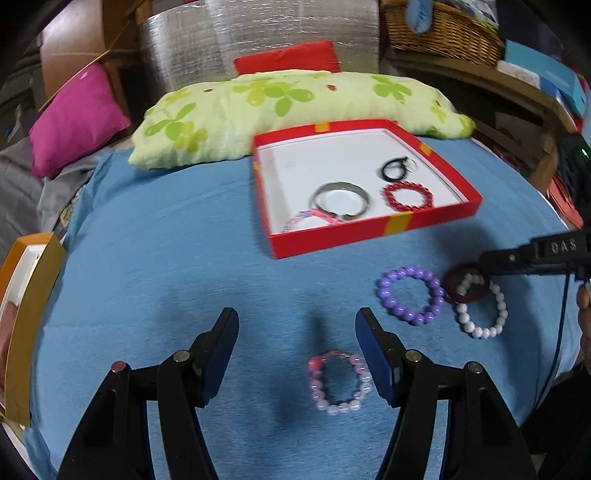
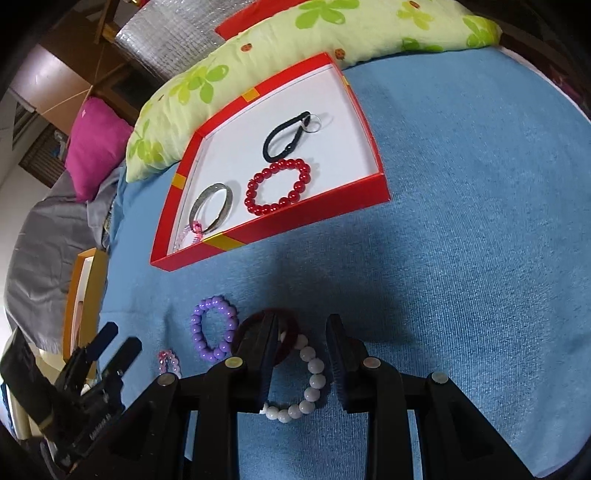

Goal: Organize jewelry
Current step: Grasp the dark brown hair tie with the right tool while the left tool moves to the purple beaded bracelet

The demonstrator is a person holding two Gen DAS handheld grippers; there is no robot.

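On the blue cloth (image 1: 184, 258) lie a pink-lilac bead bracelet (image 1: 340, 382), a purple one (image 1: 410, 293), a white one (image 1: 480, 314) and a dark red bangle (image 1: 467, 282). My left gripper (image 1: 297, 321) is open above the cloth, and the pink-lilac bracelet sits between its fingers, near the right one. My right gripper (image 2: 303, 325) is open with a narrow gap over the white bracelet (image 2: 312, 376). Its left finger covers part of the dark red bangle (image 2: 255, 325). The red box (image 2: 306, 221) holds a red bead bracelet (image 2: 277, 186), a silver bangle (image 2: 214, 208), a black hair tie (image 2: 284, 138) and a pink bracelet (image 2: 192, 230).
A green floral pillow (image 1: 258, 107) lies behind the red box (image 1: 365, 236), with a magenta cushion (image 1: 74, 122) to the left. An orange box (image 1: 26, 314) stands at the cloth's left edge. A wicker basket (image 1: 443, 33) is at the back right. A person's hand (image 1: 583, 299) shows at the right edge.
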